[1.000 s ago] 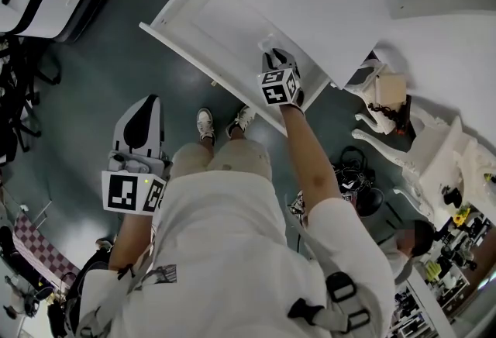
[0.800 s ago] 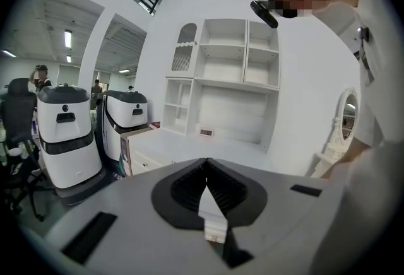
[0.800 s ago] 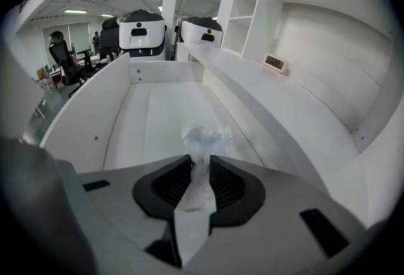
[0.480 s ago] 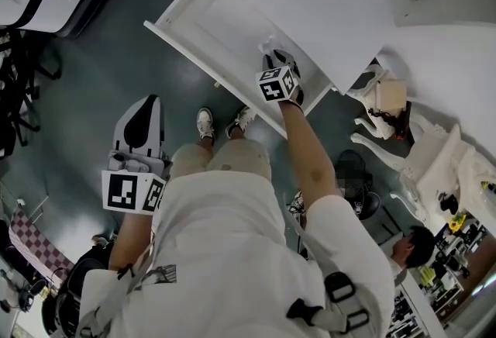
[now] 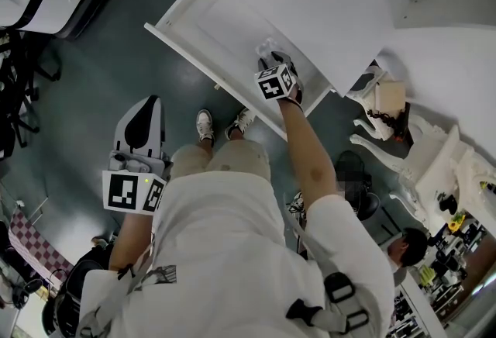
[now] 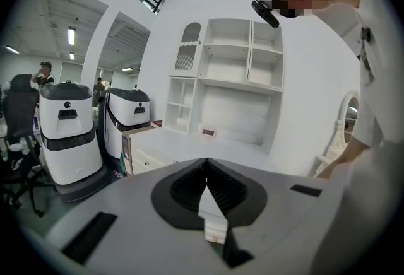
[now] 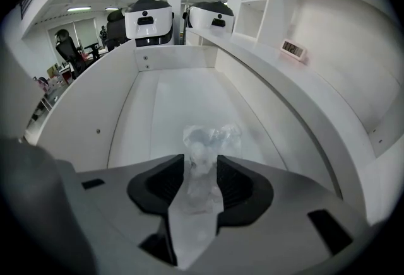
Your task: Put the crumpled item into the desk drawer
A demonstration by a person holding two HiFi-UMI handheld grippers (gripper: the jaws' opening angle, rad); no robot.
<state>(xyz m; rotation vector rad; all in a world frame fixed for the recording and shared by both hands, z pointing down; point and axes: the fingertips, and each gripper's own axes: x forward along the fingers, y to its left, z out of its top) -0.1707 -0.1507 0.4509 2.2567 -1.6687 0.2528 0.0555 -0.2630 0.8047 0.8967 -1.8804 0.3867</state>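
The crumpled item (image 7: 211, 138), a wad of clear plastic, lies on the floor of the open white desk drawer (image 7: 158, 97). My right gripper (image 7: 201, 163) points steeply down into the drawer, and its jaws have just been opening. The wad sits between and just beyond the fingertips, and the pads stand apart from it. In the head view the right gripper (image 5: 271, 59) is over the drawer (image 5: 209, 26), with the wad (image 5: 267, 46) showing past its tips. My left gripper (image 5: 149, 101) hangs low at the left over the floor, shut and empty, also seen as the left gripper (image 6: 206, 163) in its own view.
The white desk top (image 7: 278, 78) runs along the drawer's right side, with a small digital clock (image 7: 293, 48) and a shelf unit (image 6: 233, 72) above it. Two white machines (image 6: 66, 135) stand on the floor at the left. Ornate white furniture (image 5: 387, 119) is at the right.
My right gripper has edged deeper into the drawer, and the clear wad now shows more beyond its tips. The left gripper has stayed where it was.
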